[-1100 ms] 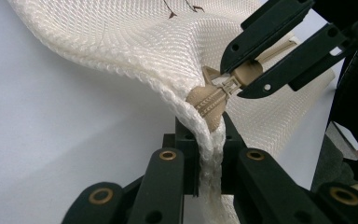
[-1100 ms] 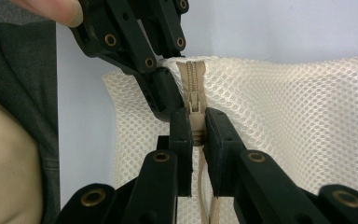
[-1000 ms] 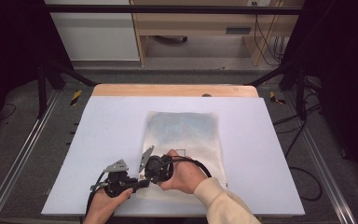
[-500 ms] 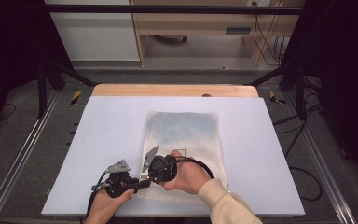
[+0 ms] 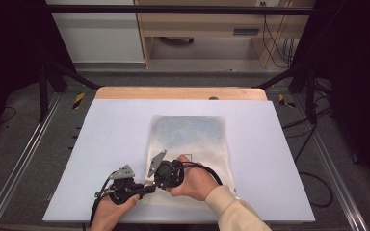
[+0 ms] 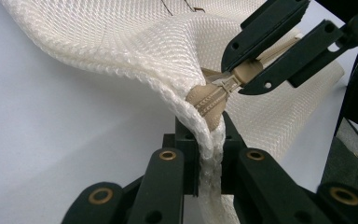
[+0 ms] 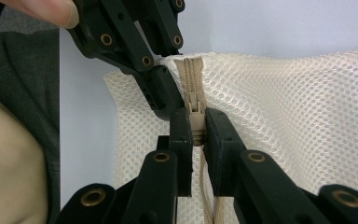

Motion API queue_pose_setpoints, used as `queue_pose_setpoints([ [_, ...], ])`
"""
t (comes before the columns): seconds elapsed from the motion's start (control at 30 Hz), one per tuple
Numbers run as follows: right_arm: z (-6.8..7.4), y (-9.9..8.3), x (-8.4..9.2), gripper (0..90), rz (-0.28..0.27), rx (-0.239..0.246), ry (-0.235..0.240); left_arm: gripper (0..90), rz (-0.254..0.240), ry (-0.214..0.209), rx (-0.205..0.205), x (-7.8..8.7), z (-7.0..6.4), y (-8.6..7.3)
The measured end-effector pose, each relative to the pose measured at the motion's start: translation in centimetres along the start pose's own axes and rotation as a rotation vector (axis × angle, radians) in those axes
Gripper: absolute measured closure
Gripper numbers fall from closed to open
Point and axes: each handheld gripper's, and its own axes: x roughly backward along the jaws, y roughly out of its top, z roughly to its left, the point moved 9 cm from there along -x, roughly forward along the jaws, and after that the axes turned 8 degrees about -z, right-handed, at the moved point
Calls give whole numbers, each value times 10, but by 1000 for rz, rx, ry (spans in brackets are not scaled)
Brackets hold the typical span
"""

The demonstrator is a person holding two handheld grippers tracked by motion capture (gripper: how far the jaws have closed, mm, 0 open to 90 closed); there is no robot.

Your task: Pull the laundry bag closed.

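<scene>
Nothing much had shifted since the earlier frames: both hands stayed at the near edge of the table, the right hand only slightly resettled.

A cream mesh laundry bag [image 5: 189,144] lay flat on the white table [image 5: 115,134], a little right of centre, its near left corner lifted between the two grippers. At that corner sat the tan zipper slider [image 6: 237,76], at the end of its zipper [image 7: 189,74].

The left gripper [image 6: 209,156] had its jaws pressed together on the bag's thick corner seam [image 6: 210,140], just below the zipper end. The right gripper [image 7: 196,133] pinched the zipper slider with its jaws tight on either side. In the high view the left gripper [image 5: 147,188] and the right gripper [image 5: 150,183] sat close together at the bag's near left corner.

To do the step well, judging by the grips, the left gripper should hold the seam steady as an anchor while the right draws the slider straight along the zipper line, keeping the mesh taut and out of the teeth. A sideways pull could jam it or slip the pinch.

Through the mesh, something pale blue seemed to lie inside the bag, at its far half; what it was could not be told.
</scene>
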Motion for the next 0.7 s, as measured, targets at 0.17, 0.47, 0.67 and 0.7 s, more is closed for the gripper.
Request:
queue_pose_setpoints([
  [0.17, 1, 0, 1, 822, 2, -3, -2, 833, -5, 1, -1, 0, 0, 1],
  [0.47, 1, -1, 2, 822, -4, -2, -5, 833, -8, -3, -10, 2, -2, 2],
  [0.67, 0, -4, 3, 823, 4, -7, -14, 833, -17, -6, -13, 4, -3, 5],
  [0.7, 0, -4, 3, 823, 0, -12, -14, 833, -15, -8, -15, 4, -3, 4],
])
